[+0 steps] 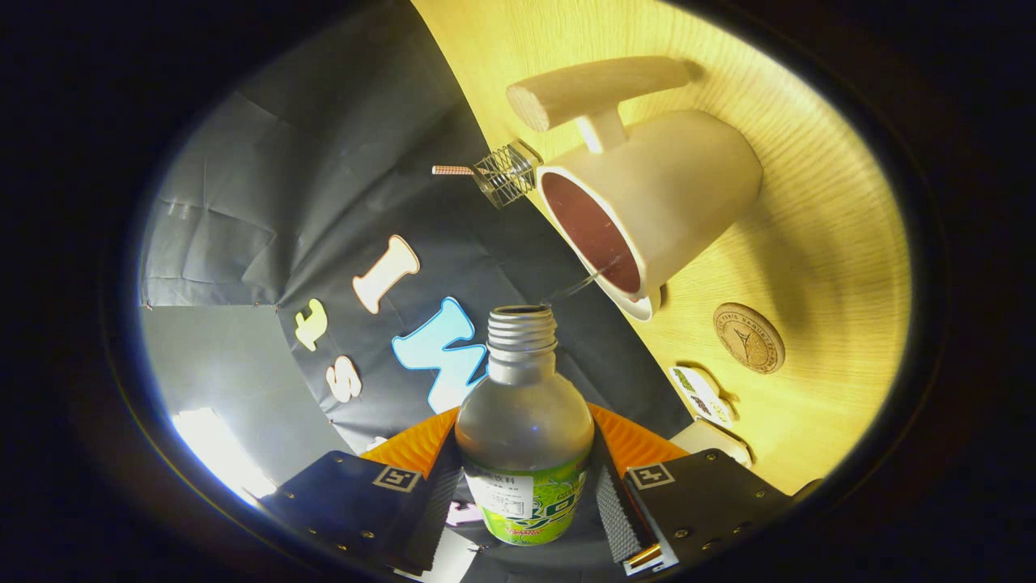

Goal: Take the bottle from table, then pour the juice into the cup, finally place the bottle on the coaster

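Both fingers of the gripper (526,494) pinch the bottle (524,441), tilted with its open neck just at the cup (647,214) rim, thin stream running in. Operator should hold tilt steady, then right it before heading to the coaster (749,338).

Gripper (526,486): 2 flat plates, each bearing a square tag marking and small screws; ribbed inner faces; brass-toned fitting on one plate's edge.
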Motion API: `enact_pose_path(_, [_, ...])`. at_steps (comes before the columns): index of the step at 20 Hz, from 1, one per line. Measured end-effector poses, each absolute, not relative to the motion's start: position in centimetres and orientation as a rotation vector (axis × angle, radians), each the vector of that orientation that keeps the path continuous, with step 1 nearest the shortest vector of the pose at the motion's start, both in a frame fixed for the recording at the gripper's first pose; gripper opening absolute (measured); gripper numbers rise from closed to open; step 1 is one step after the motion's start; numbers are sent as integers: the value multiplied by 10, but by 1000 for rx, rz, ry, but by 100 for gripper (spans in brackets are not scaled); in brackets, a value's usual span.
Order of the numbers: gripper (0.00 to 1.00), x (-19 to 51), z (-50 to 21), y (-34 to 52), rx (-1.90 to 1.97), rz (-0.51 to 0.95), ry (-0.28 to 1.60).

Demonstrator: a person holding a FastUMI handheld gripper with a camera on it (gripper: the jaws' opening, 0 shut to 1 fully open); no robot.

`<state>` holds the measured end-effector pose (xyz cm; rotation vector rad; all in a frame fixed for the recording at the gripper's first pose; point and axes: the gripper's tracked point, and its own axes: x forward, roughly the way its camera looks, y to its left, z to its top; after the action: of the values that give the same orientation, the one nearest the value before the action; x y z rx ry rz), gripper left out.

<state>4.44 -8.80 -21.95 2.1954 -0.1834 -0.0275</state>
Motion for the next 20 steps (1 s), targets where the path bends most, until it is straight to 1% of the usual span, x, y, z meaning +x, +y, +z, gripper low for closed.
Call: enact_pose_path(20, [77,50,-230,-89,2178,-49,-159])
